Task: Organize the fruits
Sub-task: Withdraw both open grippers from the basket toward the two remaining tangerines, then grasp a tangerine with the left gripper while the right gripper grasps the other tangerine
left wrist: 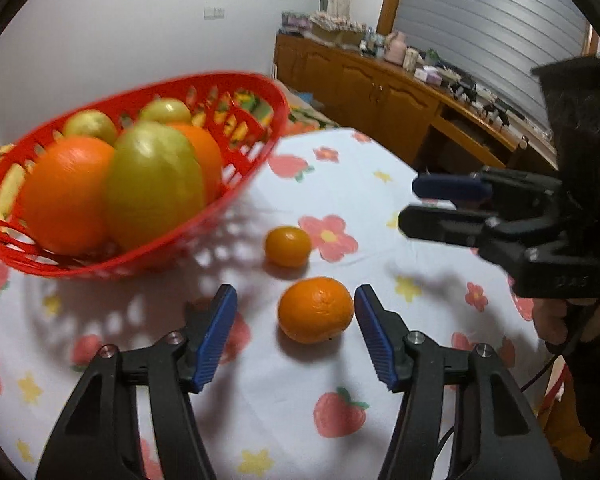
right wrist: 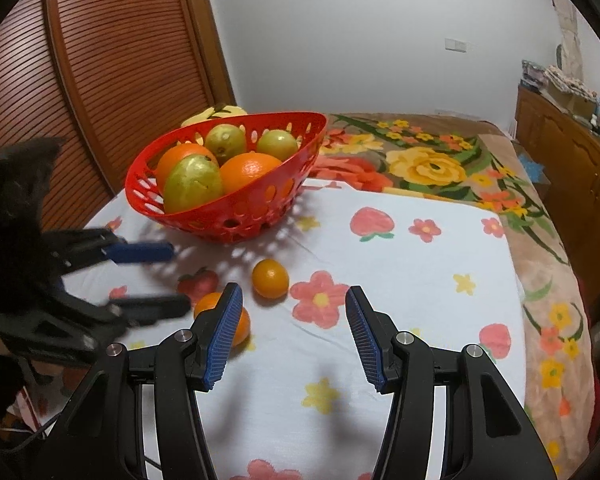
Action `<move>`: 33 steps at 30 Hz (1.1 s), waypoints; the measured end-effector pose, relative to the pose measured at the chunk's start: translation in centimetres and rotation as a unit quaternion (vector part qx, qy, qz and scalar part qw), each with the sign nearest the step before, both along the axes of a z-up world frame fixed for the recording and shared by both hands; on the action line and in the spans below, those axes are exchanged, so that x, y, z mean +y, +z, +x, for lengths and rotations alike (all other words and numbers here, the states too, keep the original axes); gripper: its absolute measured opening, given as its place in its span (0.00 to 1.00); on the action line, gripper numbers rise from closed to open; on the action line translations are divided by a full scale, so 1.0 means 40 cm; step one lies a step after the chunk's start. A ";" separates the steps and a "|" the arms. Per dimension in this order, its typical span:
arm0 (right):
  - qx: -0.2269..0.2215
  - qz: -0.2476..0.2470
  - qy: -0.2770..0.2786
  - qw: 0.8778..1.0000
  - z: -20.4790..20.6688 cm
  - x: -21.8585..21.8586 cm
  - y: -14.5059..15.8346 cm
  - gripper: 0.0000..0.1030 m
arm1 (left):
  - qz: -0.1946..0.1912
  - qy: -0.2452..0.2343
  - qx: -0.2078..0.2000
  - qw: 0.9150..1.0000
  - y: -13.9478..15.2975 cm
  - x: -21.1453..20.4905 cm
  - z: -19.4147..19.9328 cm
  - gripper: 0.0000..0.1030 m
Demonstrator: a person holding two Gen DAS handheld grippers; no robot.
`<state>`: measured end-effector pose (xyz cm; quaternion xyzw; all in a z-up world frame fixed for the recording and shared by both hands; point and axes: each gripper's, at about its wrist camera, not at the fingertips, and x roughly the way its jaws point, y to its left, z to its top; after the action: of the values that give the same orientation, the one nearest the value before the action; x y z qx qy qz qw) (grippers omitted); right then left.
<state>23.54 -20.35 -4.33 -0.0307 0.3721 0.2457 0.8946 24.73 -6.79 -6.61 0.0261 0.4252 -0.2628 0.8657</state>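
Note:
A red basket holds oranges and green pears. Two loose fruits lie on the flowered cloth in front of it: a mandarin and a smaller, yellower citrus. My left gripper is open, its blue pads on either side of the mandarin, not touching it. My right gripper is open and empty above the cloth, to the right of both loose fruits. In the right wrist view its left finger hides part of the mandarin.
The white cloth with flowers and strawberries covers a table. A floral blanket lies beyond it. A wooden cabinet with clutter stands at the right wall. A slatted wooden door is behind the basket.

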 end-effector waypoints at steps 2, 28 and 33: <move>-0.001 -0.001 -0.001 1.000 0.002 -0.003 0.000 0.53 | 0.000 -0.006 0.014 1.000 -0.015 -0.009 0.008 0.58; 0.042 -0.019 0.036 0.998 0.087 0.080 -0.073 0.43 | -0.029 0.012 -0.007 0.999 0.046 0.110 -0.052 0.41; 0.052 -0.032 0.043 0.997 0.120 0.112 -0.096 0.38 | -0.035 0.022 -0.023 0.999 0.077 0.149 -0.074 0.41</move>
<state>28.34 -15.88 -8.19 -0.0623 0.4242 0.2735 0.8611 21.75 -0.81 -3.55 -0.0080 0.3966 -0.2576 0.8811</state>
